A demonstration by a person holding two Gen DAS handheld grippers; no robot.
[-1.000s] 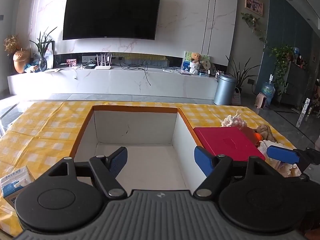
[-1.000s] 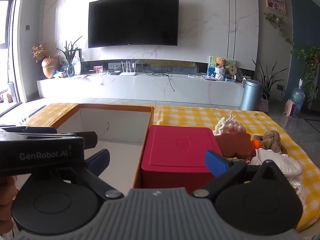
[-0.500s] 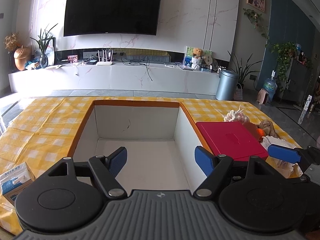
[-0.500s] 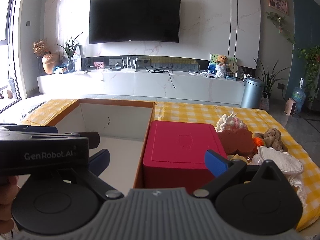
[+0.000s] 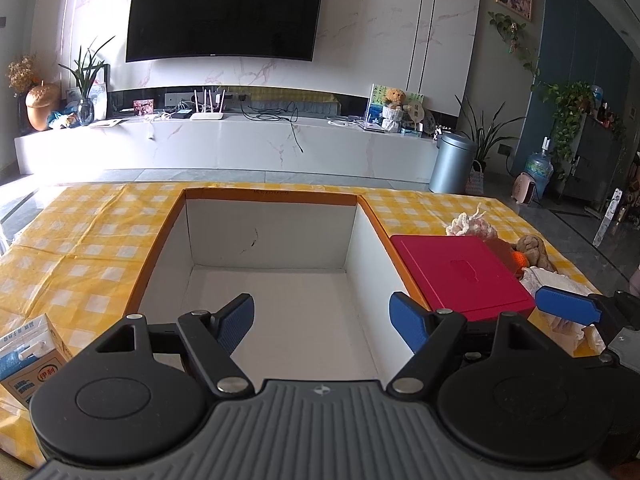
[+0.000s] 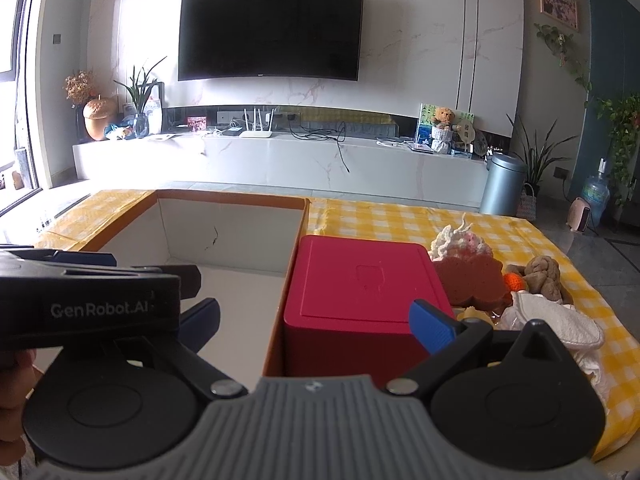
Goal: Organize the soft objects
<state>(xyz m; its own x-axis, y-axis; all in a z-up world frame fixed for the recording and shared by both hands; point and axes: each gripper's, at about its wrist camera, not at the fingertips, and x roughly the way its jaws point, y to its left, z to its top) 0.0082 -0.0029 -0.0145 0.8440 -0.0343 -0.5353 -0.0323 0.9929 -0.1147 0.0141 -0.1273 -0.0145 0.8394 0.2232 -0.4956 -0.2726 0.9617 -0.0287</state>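
Observation:
An open cardboard box (image 5: 272, 248) (image 6: 224, 236) with white inside and orange rim stands empty on the yellow checked tablecloth. My left gripper (image 5: 322, 320) is open and empty over its near part. My right gripper (image 6: 316, 322) is open and empty in front of a red closed box (image 6: 356, 292) (image 5: 460, 272). Right of the red box lies a pile of soft things: a white-pink crochet piece (image 6: 460, 240), a brown flat plush (image 6: 472, 280), a tan knotted plush (image 6: 542, 276), an orange ball (image 6: 512, 281) and a white cloth (image 6: 556, 320).
A milk carton (image 5: 28, 356) stands at the table's left near corner. The left gripper's body (image 6: 92, 300) fills the left of the right wrist view. Beyond the table are a TV console (image 5: 240, 140), a metal bin (image 5: 452, 160) and plants.
Both grippers have risen and tilted slightly, so more of the table and the box's inside shows. Both stay open and empty. Nothing on the table moved.

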